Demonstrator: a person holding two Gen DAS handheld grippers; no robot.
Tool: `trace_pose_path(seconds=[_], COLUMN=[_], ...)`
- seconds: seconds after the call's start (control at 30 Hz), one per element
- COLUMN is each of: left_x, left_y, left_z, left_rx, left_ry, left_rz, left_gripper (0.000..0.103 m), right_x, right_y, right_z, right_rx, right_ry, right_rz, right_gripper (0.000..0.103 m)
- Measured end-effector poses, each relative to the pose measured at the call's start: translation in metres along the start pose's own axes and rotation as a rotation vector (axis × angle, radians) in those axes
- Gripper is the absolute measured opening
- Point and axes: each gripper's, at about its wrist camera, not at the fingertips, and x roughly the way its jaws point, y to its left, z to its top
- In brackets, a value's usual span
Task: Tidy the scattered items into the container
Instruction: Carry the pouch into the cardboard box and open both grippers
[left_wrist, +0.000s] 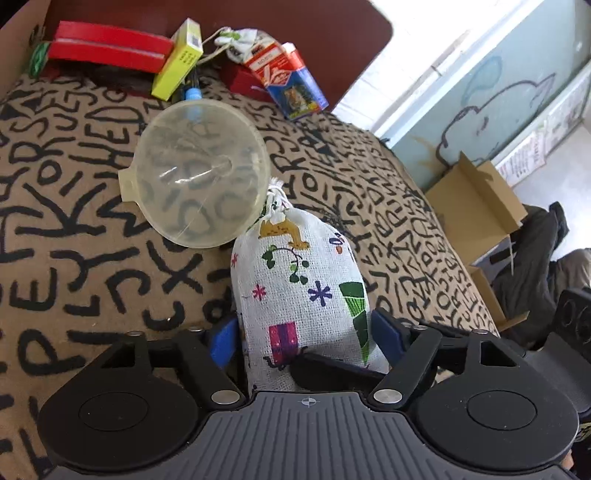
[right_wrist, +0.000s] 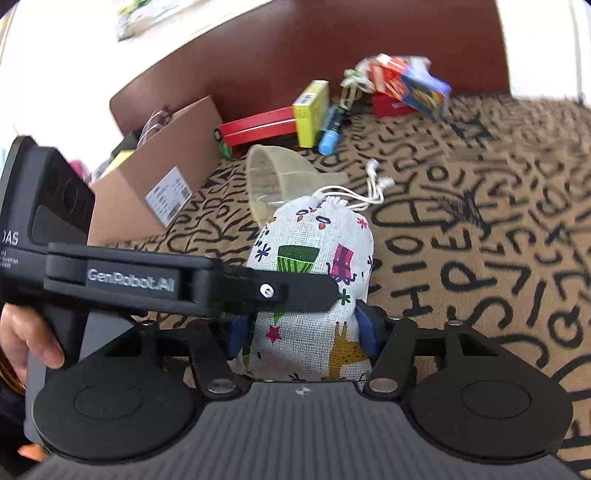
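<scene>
A white drawstring pouch (left_wrist: 299, 288) with coloured prints is held above the patterned bedspread; it also shows in the right wrist view (right_wrist: 314, 280). My left gripper (left_wrist: 304, 332) is shut on its lower end, blue pads on both sides. My right gripper (right_wrist: 303, 332) is shut on the same pouch from the other side, and the left gripper's finger crosses in front of it. A clear plastic funnel (left_wrist: 199, 170) lies just beyond the pouch, touching it. The brown cardboard box (right_wrist: 155, 177) stands at the left edge of the bed.
Along the dark red headboard (left_wrist: 332, 37) lie a red case (left_wrist: 107, 48), a yellow box (left_wrist: 181, 59), a blue marker (right_wrist: 330, 133), a small pouch (left_wrist: 236, 40) and cigarette-style packs (left_wrist: 291, 81). Another open carton (left_wrist: 476, 206) sits on the floor to the right.
</scene>
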Motion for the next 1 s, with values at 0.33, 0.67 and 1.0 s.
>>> trace_pose_path(seconds=[0.33,0.67,1.0], left_x=[-0.108,-0.243,-0.358], left_y=[-0.002,0.036,0.142], left_z=[0.003,0.041,0.107], left_rx=[-0.017,-0.010,-0.061], left_ry=[-0.232,-0.545,-0.660], left_rz=[-0.009,0.151,0.371], left_gripper=[0.069,0.070,0.075], right_x=[-0.035,-0.007,0.084], right_y=[0.085,0.200,0.329], right_z=[0.032,0.108,0.175], right_rx=[-0.218,-0.471,-0.501], right_ry=[-0.113,-0.258,-0.327], right_rz=[0.058,0.227,0.418], right_gripper=[0.059,0.060,0.060])
